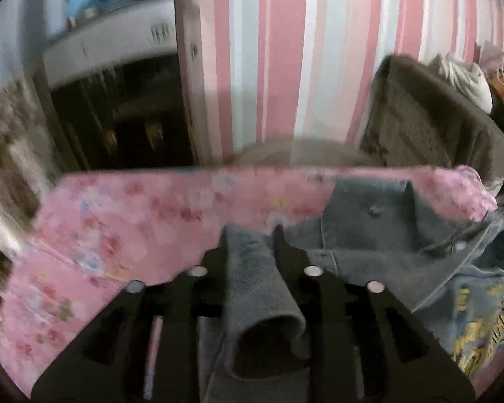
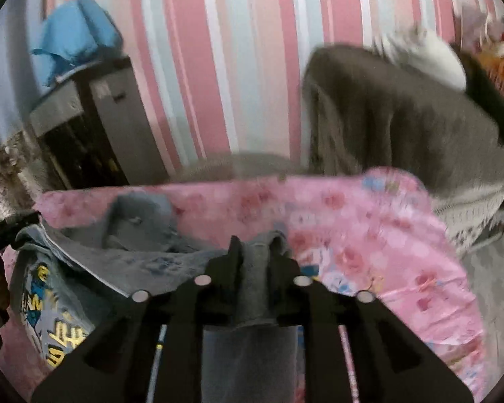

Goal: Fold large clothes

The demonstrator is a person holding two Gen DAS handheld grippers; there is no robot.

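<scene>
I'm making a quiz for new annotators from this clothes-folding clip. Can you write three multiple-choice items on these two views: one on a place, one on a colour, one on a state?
1. Where does the grey garment lie?
A. on the pink floral sheet
B. on a bare wooden floor
C. on a hanger

2. What colour is the lettering printed on the garment?
A. red
B. yellow
C. green

3. What is between the fingers of the left tongs?
A. nothing
B. a white towel
C. a fold of the grey garment

Key: 1 A, pink floral fabric shows all round the garment in both views. 2 B, yellow print shows at the left wrist view's right edge. 3 C, grey cloth runs up between the black fingers.
</scene>
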